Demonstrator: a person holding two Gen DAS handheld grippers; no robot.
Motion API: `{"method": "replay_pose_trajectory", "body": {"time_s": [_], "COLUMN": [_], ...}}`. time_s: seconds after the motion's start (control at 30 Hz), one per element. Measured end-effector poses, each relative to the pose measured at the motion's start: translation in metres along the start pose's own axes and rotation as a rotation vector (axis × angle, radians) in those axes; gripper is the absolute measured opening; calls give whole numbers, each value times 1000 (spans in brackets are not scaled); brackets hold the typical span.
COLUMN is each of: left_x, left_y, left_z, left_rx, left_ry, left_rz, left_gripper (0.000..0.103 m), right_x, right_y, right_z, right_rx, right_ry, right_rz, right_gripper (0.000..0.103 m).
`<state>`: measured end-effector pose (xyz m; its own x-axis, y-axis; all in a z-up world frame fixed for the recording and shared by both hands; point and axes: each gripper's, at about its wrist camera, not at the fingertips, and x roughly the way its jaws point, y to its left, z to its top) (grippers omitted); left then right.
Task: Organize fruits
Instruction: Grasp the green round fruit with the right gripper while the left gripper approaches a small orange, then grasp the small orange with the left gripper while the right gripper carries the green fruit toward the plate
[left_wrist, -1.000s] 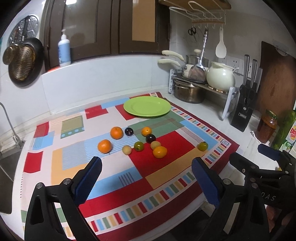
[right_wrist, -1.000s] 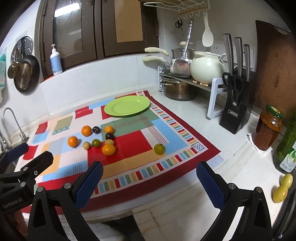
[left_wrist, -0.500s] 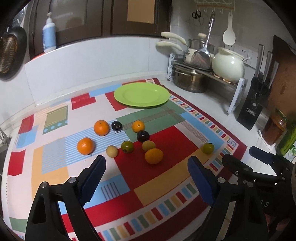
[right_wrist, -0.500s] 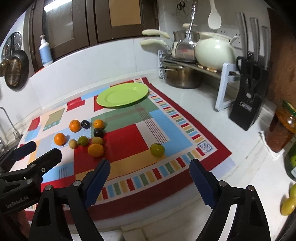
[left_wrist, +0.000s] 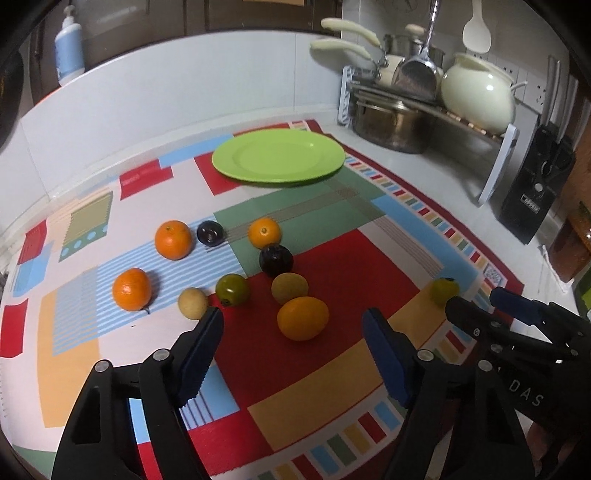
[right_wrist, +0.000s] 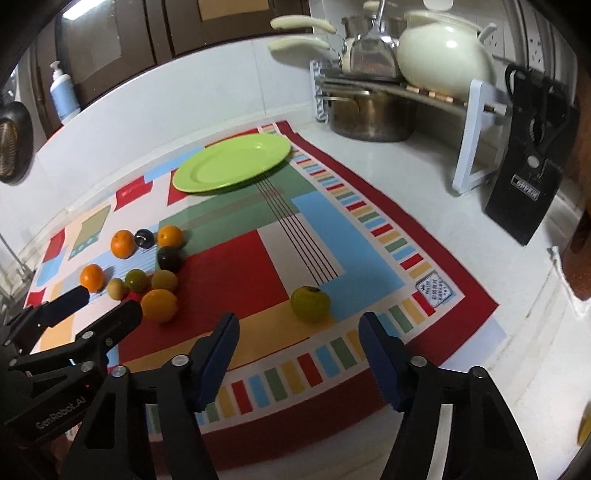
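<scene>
1. Left gripper (left_wrist: 293, 334): jaws closing, nothing between the pads yet; blue pads apart, poised above the patterned mat (left_wrist: 332, 413); yellow-orange fruit (left_wrist: 303, 318) just ahead, on the line between the two fingertips, not touched.
2. Right gripper (right_wrist: 298, 334): jaws closing, nothing clasped; lone green fruit (right_wrist: 309, 304) just ahead, roughly centred between the fingertips, apart from both pads.
3. Fruit cluster, left-wrist view: three oranges (left_wrist: 173, 240), (left_wrist: 132, 289), (left_wrist: 264, 232); two dark plums (left_wrist: 210, 232), (left_wrist: 276, 260); green round fruit (left_wrist: 232, 289); two pale yellowish fruits (left_wrist: 192, 302), (left_wrist: 290, 288); all resting on the mat, the pale one at left just beside the left fingertip.
4. Lone green fruit lying near the mat's striped border, well apart from the cluster; right gripper's tip just beside it in the left-wrist view.
5. Green plate (left_wrist: 279, 155) bare, at the far edge of the mat, beyond the cluster.
6. Surroundings off the mat: steel pot (left_wrist: 393, 123) under a rack bearing a cream pot (left_wrist: 478, 98); black knife block (left_wrist: 535, 197) at right; soap bottle (left_wrist: 69, 48) on the ledge at far left.
7. Obstruction: none seen between either gripper and the fruit just ahead of it; neighbouring fruits crowded close behind the yellow-orange one.
</scene>
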<state>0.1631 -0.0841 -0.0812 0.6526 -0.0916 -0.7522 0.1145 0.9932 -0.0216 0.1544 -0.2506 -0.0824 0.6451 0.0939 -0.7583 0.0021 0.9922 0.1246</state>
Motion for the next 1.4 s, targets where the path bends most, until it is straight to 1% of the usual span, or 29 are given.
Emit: {"method": "replay_pose_trajectory", "body": {"time_s": [0.13, 0.27, 0.37, 0.53, 0.67, 0.77, 1.07, 1.4], "left_x": [12, 21, 26, 34, 37, 38, 36, 15], "left_y": [-2, 0, -1, -2, 0, 0, 2, 10], "left_z": [1, 1, 1, 1, 0, 0, -1, 4], "left_rx": [3, -4, -1, 11, 8, 9, 33, 56], "left_ry": [25, 46, 56, 81, 93, 97, 95, 59], "left_rz": [3, 6, 1, -17, -31, -50, -66, -100], "left_gripper": [72, 66, 63, 52, 43, 38, 38, 38], "right_x": [12, 23, 31, 41, 46, 47, 40, 23], "right_y": [-3, -3, -4, -4, -2, 2, 11, 35], "right_z": [2, 3, 4, 6, 6, 6, 6, 9], "right_rx": [7, 2, -2, -2, -11, -32, -44, -70], "right_ry": [23, 43, 59, 76, 86, 79, 74, 53], "right_rz": [4, 5, 2, 0, 0, -19, 17, 70], "right_gripper": [59, 53, 48, 43, 37, 32, 31, 31]}}
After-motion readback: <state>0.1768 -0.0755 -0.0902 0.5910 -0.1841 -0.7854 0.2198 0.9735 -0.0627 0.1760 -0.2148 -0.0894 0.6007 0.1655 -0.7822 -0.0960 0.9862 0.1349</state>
